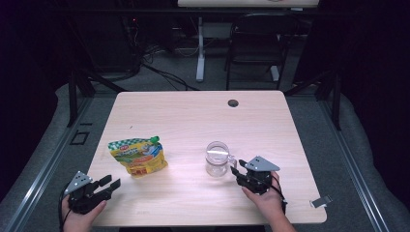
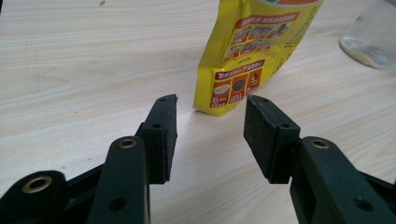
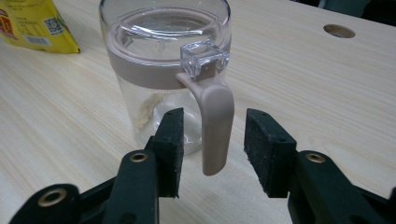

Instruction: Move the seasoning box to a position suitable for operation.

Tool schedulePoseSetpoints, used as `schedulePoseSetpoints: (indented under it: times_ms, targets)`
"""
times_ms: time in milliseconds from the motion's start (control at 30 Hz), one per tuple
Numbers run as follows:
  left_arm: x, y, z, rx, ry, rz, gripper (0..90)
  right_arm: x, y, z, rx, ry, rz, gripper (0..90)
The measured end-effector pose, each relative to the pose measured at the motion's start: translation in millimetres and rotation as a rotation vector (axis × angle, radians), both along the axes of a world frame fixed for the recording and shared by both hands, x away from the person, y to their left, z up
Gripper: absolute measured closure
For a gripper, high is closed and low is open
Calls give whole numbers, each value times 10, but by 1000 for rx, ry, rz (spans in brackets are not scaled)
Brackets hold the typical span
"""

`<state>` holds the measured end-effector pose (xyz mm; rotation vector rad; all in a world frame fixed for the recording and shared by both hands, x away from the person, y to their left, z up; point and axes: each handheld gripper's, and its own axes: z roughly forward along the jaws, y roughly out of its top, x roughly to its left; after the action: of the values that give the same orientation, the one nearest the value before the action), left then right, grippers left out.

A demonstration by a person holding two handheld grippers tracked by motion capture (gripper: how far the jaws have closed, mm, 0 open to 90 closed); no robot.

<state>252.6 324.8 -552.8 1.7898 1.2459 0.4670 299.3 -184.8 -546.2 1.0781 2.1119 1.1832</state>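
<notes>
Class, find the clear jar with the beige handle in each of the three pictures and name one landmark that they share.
High view: the jar stands right of centre on the table, just ahead of the right gripper.
Left gripper view: the jar sits at the top right corner, cut by the frame.
Right gripper view: the jar stands upper centre, its handle between the open jaws.
Shared landmark: the yellow pouch.

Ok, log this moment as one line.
left gripper: open, facing pouch | right gripper: open, astride jar handle | jar: upright

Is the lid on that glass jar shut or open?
Shut: the clear lid lies flat inside the jar rim, hinge down.
</notes>
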Motion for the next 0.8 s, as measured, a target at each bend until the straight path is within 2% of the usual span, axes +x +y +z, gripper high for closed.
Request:
schedulePoseSetpoints:
  times_ms: [167,233,367,400,467,500,800]
  targets:
    - [-10,-13,-6,7,5,-3,546,52,69,-22,4,15,-11,658]
    - [-36,-23,-5,17,4,-6,550,82,98,-30,-11,19,-33,689]
    - [-59,-20,-5,21,2,-3,550,121,117,-56,-2,24,-42,689]
    - [-63,-14,-4,21,3,1,551,131,137,-65,-12,34,-41,703]
    - [-64,-14,-5,18,2,3,552,136,147,-69,-20,24,-49,729]
    - [-63,-14,-4,20,1,2,553,138,140,-60,-33,28,-48,733]
    - [-40,-41,6,25,-1,-11,554,106,138,-48,-54,26,-22,738]
